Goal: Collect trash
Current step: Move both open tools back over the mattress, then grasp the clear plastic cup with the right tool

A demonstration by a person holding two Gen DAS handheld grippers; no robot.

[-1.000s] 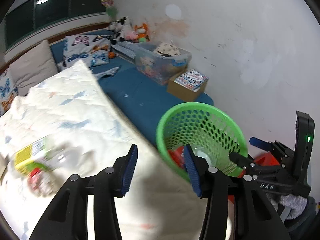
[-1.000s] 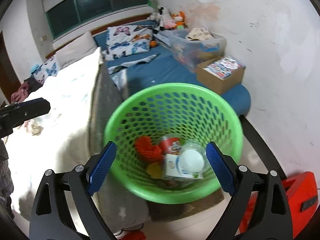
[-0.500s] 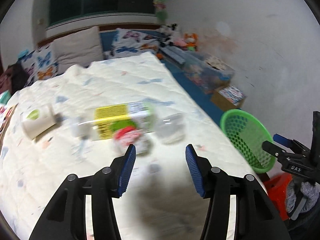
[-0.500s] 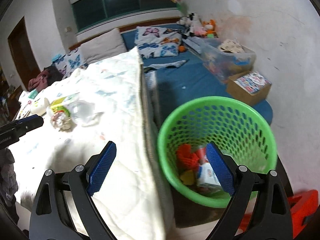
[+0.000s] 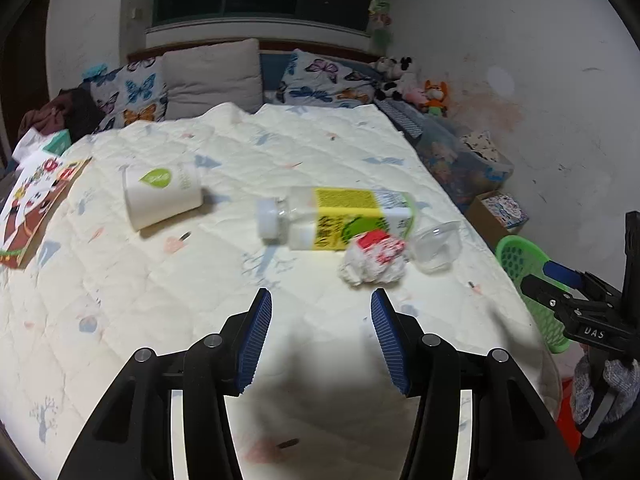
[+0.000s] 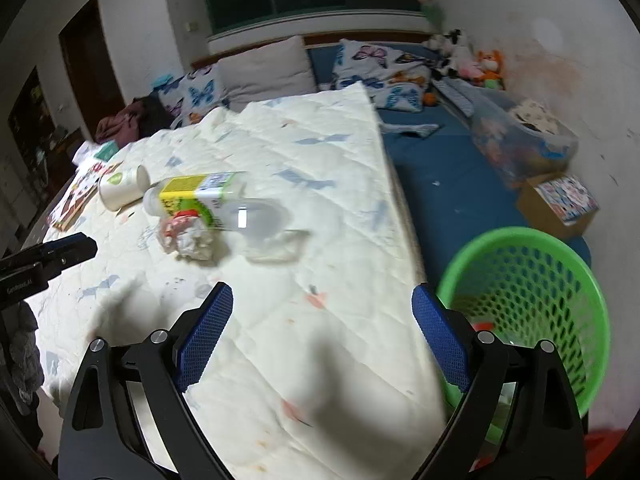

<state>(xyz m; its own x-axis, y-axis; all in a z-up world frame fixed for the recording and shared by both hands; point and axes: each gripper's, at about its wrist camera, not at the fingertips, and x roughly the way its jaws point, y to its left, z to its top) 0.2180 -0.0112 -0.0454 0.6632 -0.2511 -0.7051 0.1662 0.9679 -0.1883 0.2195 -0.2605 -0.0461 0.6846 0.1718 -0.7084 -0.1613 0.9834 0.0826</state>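
Both tools are empty and facing the litter on the bed (image 5: 168,292), so the step in hand looks like reaching for the next piece of trash. The left hand-held gripper (image 5: 318,338) hangs with its fingers apart just short of the crumpled paper wad (image 5: 372,262), which lies touching a fallen plastic bottle (image 5: 340,218) with a yellow-green label; a clear plastic cup (image 5: 436,246) lies just to the right of the wad, and a white paper cup (image 5: 160,196) lies on its side farther left. The right hand-held gripper (image 6: 322,340) is also spread wide, over the bed's near right edge. The green basket (image 6: 560,264) stands on the floor to the right of the bed, some trash already inside. The next move probably calls for advancing the left fingers around the wad and closing gently. Far off are pillows, a dark window and stuffed toys by the wall.
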